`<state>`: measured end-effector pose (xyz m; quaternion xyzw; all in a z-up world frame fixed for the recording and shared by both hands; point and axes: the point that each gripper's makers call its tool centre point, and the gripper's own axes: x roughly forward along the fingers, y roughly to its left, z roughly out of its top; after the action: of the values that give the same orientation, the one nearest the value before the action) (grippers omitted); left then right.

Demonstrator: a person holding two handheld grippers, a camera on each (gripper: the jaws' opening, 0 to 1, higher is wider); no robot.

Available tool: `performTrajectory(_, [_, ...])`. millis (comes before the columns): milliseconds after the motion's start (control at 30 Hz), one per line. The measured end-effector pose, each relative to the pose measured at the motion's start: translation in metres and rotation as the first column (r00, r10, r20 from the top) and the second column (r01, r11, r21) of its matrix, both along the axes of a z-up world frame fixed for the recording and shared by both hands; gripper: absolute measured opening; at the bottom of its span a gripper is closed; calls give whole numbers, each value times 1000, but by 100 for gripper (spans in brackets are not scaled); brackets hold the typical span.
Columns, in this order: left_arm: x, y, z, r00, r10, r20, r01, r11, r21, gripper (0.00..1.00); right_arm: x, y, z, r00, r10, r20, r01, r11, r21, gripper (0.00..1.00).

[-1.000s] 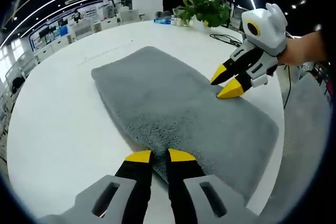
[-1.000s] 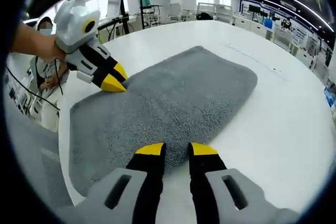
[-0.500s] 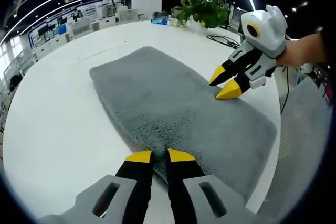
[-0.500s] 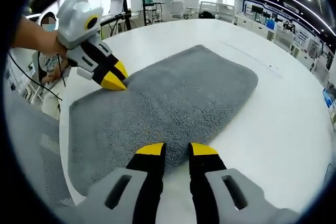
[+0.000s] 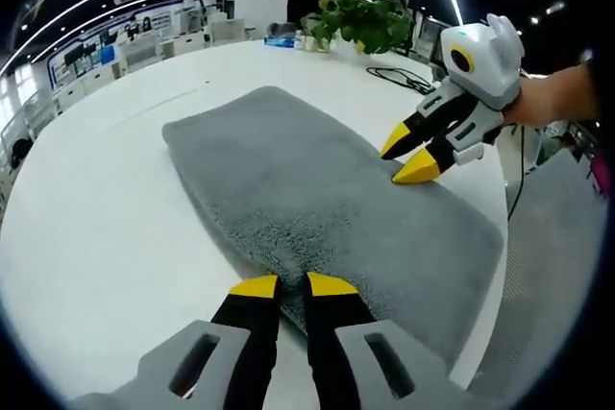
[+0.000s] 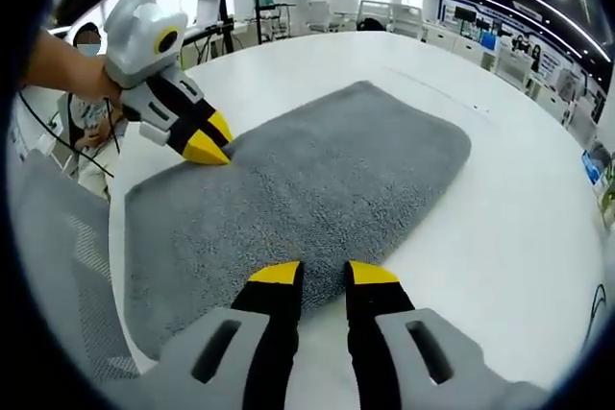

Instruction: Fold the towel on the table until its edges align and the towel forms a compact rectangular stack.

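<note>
— Across the middle of the left gripper view, what lies on the white worktop [image 5: 106, 228]?

— A grey towel [image 5: 317, 199], spread flat, running from upper left to lower right. In the right gripper view the same towel [image 6: 298, 189] runs from lower left to upper right across the worktop [image 6: 509, 237].

— Where are the grippers?

— The left gripper [image 5: 281, 285] rises from the bottom of its own view, yellow tips at the towel's near long edge, jaws slightly apart with a narrow strip of pile between them; whether they pinch it I cannot tell. The right gripper [image 6: 324, 273] sits likewise at the opposite long edge, a small gap between its tips.

— And each seen from the other side?

— The right gripper [image 5: 408, 153] enters at the right of the left gripper view, held by a hand [image 5: 557, 98], tips touching the towel's far edge. The left gripper [image 6: 209, 139] shows at upper left of the right gripper view.

— Anything beyond?

— A potted plant [image 5: 360, 18] and a black cable [image 5: 404, 74] on the worktop at the top.
</note>
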<state>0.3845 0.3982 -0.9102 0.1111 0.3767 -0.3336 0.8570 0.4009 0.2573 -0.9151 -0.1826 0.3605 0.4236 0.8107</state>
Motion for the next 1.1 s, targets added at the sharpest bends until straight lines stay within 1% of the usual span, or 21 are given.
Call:
performTrajectory(300, [1,-24,0,1000,-21,2,21,1000,6,10,0,-21,0,1000,-1,3,1,1000,-16,16])
performTrajectory(733, [3,-48,-1,1000,-13,1,13,1000,-5,10,7,-46,-1,1000,20,19,-19,999,-29,16])
performTrajectory(1000, [5,-55,0,1000,-30,10,29,999,22,10,9,-50,0,999,33,31,-32,999,-31,16])
performTrajectory(1100, [8,-56,0,999,-37,18,36,999,35,10,11,-51,0,999,25,32,-24,999,-30,16])
